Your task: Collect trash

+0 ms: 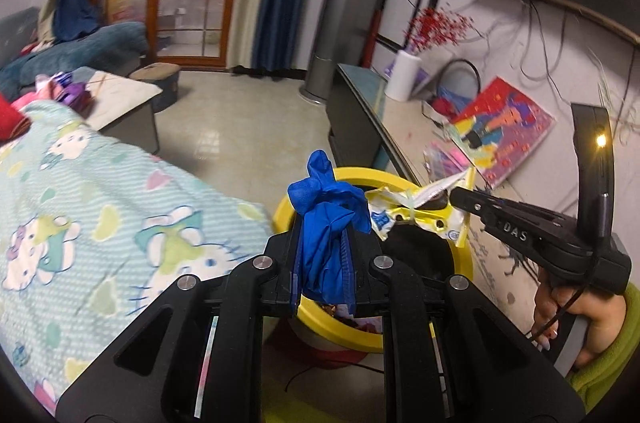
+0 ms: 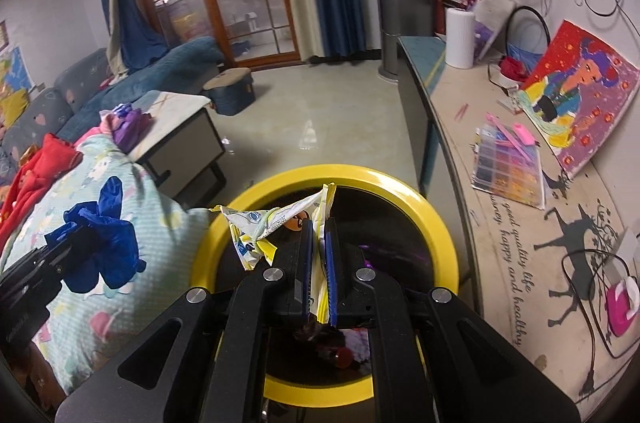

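Note:
My left gripper (image 1: 326,223) is shut on a crumpled blue glove (image 1: 326,211), held above the left rim of the yellow-rimmed trash bin (image 1: 466,255). The glove also shows in the right wrist view (image 2: 100,243). My right gripper (image 2: 318,227) is shut on a yellow and white snack wrapper (image 2: 260,223), held over the open bin (image 2: 440,223). In the left wrist view the right gripper (image 1: 454,197) comes in from the right with the wrapper (image 1: 408,207) over the bin. Some trash lies in the dark bottom of the bin.
A Hello Kitty blanket (image 1: 80,203) lies left of the bin. A long cabinet (image 2: 500,207) stands to the right with a painting (image 2: 580,91), a bead box (image 2: 508,167) and a white roll (image 2: 460,37). A coffee table (image 2: 180,127) and sofa (image 2: 160,71) stand beyond.

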`<move>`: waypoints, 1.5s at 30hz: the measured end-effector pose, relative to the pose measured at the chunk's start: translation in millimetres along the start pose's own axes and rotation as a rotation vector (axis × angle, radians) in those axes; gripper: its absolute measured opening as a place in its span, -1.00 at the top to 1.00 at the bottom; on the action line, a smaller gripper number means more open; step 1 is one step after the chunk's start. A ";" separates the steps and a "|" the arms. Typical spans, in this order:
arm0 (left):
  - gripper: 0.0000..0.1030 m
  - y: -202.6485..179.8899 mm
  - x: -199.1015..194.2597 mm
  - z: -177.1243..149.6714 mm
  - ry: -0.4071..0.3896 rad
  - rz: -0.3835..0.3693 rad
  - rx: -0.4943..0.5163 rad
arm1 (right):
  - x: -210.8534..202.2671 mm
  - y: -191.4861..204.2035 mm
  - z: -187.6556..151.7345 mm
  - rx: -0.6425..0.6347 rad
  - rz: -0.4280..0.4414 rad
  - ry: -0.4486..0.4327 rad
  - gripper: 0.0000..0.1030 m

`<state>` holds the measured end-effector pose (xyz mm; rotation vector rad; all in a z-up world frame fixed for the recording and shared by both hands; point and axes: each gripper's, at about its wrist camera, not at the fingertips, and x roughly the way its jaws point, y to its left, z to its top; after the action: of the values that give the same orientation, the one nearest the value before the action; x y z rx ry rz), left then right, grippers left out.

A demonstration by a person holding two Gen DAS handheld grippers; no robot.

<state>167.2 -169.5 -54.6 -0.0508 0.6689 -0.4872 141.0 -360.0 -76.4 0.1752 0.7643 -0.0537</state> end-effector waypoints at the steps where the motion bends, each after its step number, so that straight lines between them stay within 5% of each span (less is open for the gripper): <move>1: 0.80 -2.1 1.8 -0.2 0.005 -0.004 0.006 | 1.3 -2.6 -0.9 0.006 -0.006 0.004 0.88; 9: 0.74 -22.8 30.3 4.0 0.051 -0.038 0.071 | 8.2 -20.7 -5.0 0.071 -0.017 0.029 0.77; 11: 0.55 -23.9 33.9 5.6 0.054 -0.034 0.073 | 7.7 -21.9 -4.2 0.077 -0.018 0.029 0.75; 13: 0.11 -22.7 34.4 6.9 0.054 -0.034 0.064 | 5.5 -23.5 -3.0 0.083 -0.017 0.025 0.62; 18: -0.23 -14.1 21.8 8.4 0.027 -0.019 0.043 | -4.8 -17.1 -0.6 0.087 0.009 0.003 0.33; 25: -0.72 10.5 -14.9 8.6 -0.032 0.055 -0.013 | -37.5 15.4 4.7 0.027 0.087 -0.076 -0.42; 33: -0.79 43.7 -69.3 4.3 -0.114 0.147 -0.091 | -79.9 69.8 -4.2 -0.129 0.162 -0.193 -0.87; 45: -0.79 50.1 -145.6 -18.1 -0.292 0.276 -0.073 | -126.2 107.6 -27.4 -0.227 0.199 -0.428 -0.88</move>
<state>78.6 -57.7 6.1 -0.0952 0.3982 -0.1833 43.3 -251.2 6.5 0.0203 0.3194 0.1794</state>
